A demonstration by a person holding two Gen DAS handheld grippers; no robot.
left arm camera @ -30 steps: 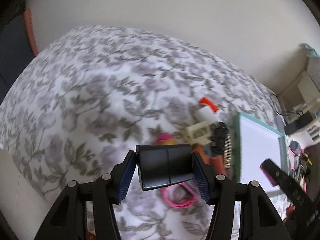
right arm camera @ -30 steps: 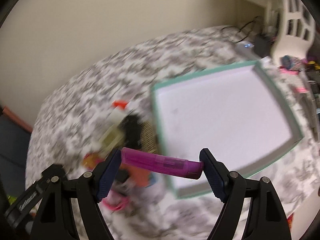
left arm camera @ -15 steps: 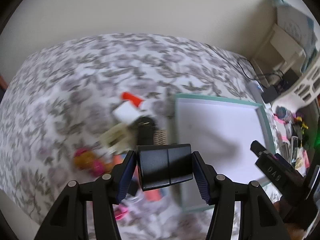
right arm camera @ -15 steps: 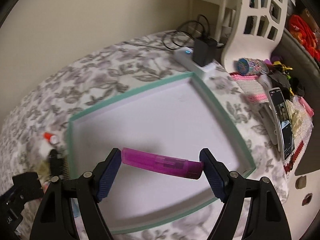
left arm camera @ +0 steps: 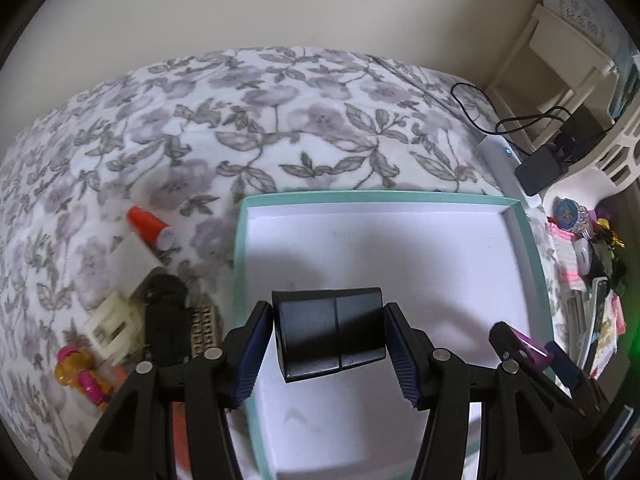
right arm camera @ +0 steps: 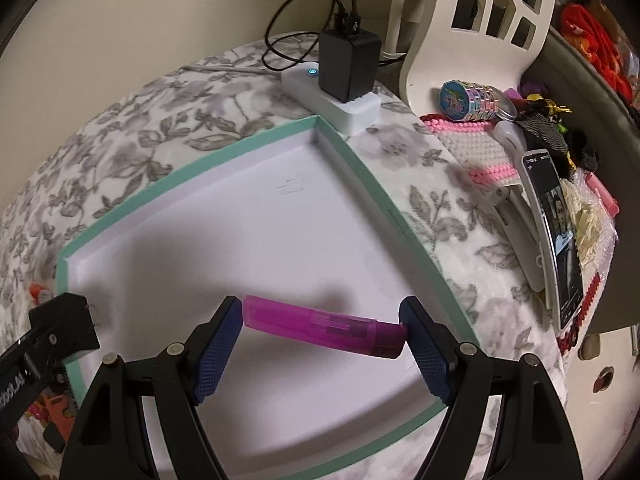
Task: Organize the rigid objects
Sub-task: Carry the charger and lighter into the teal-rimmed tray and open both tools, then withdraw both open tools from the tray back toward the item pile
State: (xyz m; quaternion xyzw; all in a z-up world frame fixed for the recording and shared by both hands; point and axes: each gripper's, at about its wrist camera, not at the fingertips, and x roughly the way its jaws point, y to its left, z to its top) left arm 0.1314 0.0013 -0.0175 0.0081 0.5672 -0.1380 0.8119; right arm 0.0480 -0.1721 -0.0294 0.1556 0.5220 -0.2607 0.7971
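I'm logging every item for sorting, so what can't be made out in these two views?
- Pile beside the teal tray: left wrist view, lower items hidden behind the left gripper and its black box.
- Same pile, right wrist view: cut off at the left edge.
- Phone screen: too small to read.

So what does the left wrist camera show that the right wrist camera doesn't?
Only the left wrist view shows the black rectangular box clamped in the left gripper and the cream plastic clip. Only the right shows the smartphone. Both show the teal-rimmed white tray and the magenta plastic tube in the right gripper.
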